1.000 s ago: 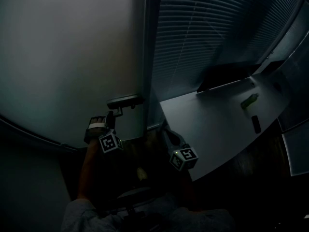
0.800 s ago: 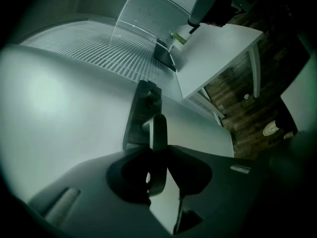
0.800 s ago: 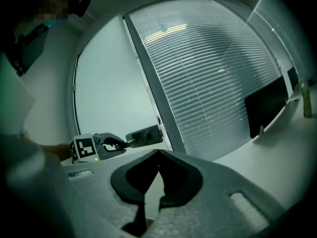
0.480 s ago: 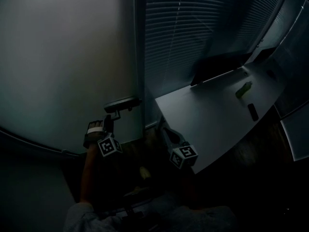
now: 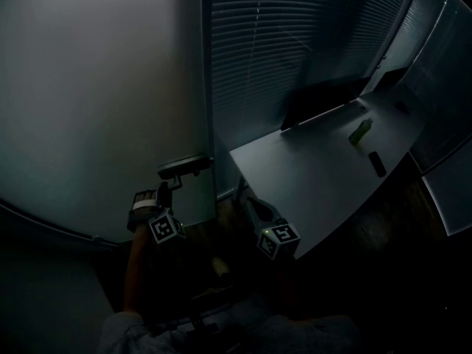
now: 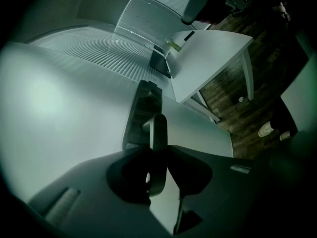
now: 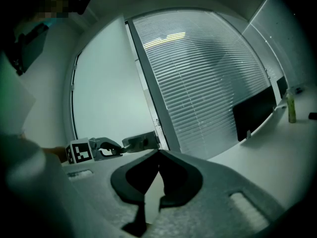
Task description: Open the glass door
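Left gripper (image 6: pixel 157 150): jaws closed on the door handle (image 6: pixel 158 130), one pad on each side of the lever. The lever runs straight along the gap and sticks out past the tips. In the head view the left gripper (image 5: pixel 164 189) reaches up to the handle (image 5: pixel 184 167) from below, with its marker cube (image 5: pixel 167 228) nearest the camera. A bare forearm (image 5: pixel 135 271) trails back from it toward a grey sleeve.

Right gripper (image 7: pixel 158 152): jaws together, tips touching, nothing between them. In the head view it hangs free, right of the left gripper and well apart from the handle, just beside the near corner of the worktop (image 5: pixel 317 175). Its own view looks across at the left gripper (image 7: pixel 118 149) on the handle (image 7: pixel 141 142).

Glass door (image 5: pixel 96 87): frosted pale panel filling the left of the head view. The handle sits low at its right edge, just beside the dark upright frame (image 5: pixel 207 87). Light is too dim to tell whether the door has parted from the frame.

Right of the frame: a glazed wall with closed slatted blinds (image 5: pixel 295 43). The white worktop stands against it and carries a dark monitor (image 5: pixel 321 102), a green bottle (image 5: pixel 360 131) and a small dark object (image 5: pixel 377 163). Dark wood floor (image 6: pixel 233 103) below.
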`<act>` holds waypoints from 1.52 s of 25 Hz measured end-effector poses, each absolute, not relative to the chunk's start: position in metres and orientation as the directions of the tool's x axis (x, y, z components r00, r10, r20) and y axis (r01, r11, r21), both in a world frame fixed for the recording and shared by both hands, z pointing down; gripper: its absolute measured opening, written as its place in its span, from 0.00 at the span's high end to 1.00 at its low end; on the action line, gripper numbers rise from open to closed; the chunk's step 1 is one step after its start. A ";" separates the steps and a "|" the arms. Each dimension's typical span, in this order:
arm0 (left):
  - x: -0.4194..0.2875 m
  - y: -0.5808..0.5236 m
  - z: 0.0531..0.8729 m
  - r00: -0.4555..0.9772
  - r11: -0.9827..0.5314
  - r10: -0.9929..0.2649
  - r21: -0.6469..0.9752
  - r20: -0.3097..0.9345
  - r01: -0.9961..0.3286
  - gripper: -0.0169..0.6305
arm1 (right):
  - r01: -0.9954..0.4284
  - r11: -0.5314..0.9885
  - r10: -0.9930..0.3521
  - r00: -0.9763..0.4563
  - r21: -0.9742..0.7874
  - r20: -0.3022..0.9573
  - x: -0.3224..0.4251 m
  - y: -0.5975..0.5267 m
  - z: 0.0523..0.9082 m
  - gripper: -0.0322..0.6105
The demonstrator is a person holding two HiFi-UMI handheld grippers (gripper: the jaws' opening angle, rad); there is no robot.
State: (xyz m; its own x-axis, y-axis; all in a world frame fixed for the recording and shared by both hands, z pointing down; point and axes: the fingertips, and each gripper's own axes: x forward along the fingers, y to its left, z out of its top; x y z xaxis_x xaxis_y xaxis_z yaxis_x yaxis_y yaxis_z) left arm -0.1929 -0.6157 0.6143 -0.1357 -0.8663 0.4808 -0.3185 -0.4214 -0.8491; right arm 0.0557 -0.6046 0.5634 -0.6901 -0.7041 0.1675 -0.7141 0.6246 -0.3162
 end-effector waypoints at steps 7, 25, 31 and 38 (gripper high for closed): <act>-0.186 -0.599 0.616 -0.112 -0.429 -0.869 -0.848 0.481 -0.313 0.81 | -0.722 0.624 -0.717 -0.681 -0.300 0.147 0.056 -0.589 0.559 0.95; -0.170 -0.559 0.618 -0.049 -0.444 -0.878 -0.850 0.475 -0.284 0.81 | -0.755 0.590 -0.755 -0.642 -0.288 0.136 0.061 -0.535 0.544 0.95; -0.166 -0.546 0.616 -0.033 -0.443 -0.883 -0.855 0.469 -0.270 0.81 | -0.780 0.558 -0.783 -0.608 -0.283 0.131 0.074 -0.512 0.546 0.95; -0.159 -0.531 0.613 -0.010 -0.459 -0.878 -0.850 0.478 -0.260 0.81 | -0.801 0.534 -0.800 -0.582 -0.271 0.145 0.078 -0.480 0.535 0.95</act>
